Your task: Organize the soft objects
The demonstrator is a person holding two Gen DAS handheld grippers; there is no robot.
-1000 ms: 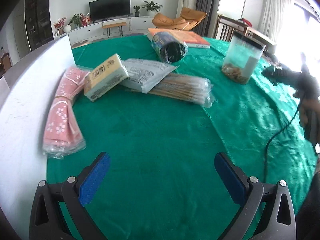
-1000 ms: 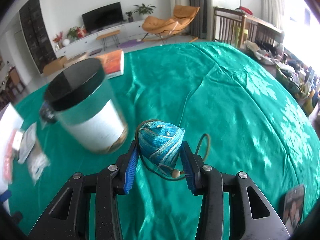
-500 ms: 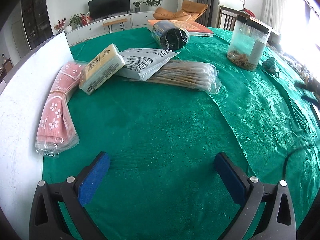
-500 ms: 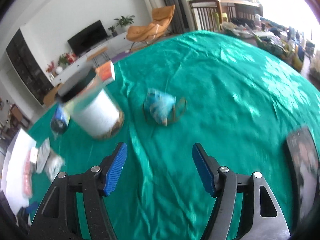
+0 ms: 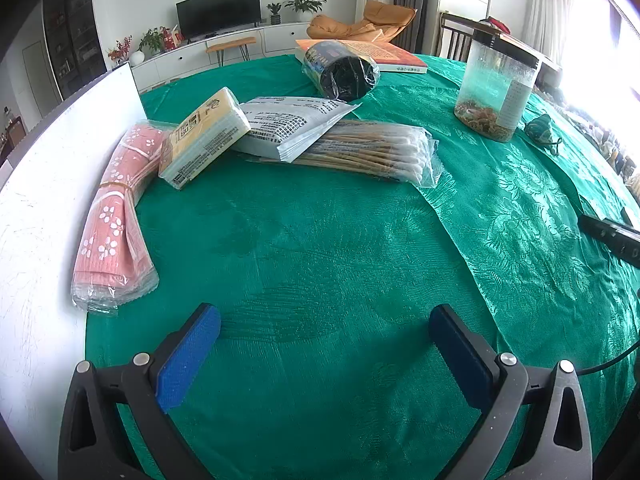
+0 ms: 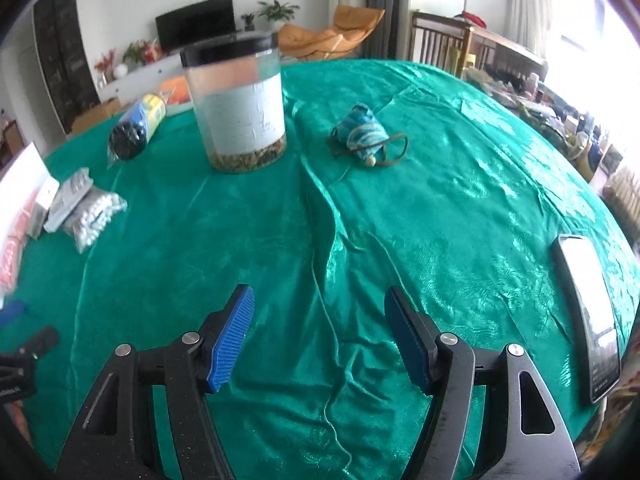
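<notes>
A blue striped drawstring pouch (image 6: 362,132) lies on the green tablecloth beside a clear jar (image 6: 238,104), far ahead of my right gripper (image 6: 320,344), which is open and empty. The pouch (image 5: 541,130) also shows small at the right in the left wrist view, next to the jar (image 5: 496,90). A pink flowered cloth pack (image 5: 116,216), a yellow tissue pack (image 5: 204,136), a white packet (image 5: 296,124) and a bag of cotton swabs (image 5: 360,152) lie ahead of my left gripper (image 5: 324,356), which is open and empty.
A white board (image 5: 44,200) stands along the left. A dark wrapped roll (image 5: 340,70) and an orange book (image 5: 384,56) lie at the back. A phone (image 6: 588,312) lies near the right table edge. A black cable (image 5: 608,360) crosses at the right.
My right gripper opened, let go of the pouch beside the jar and drew back from it. My left gripper stayed open and moved slightly closer to the packs.
</notes>
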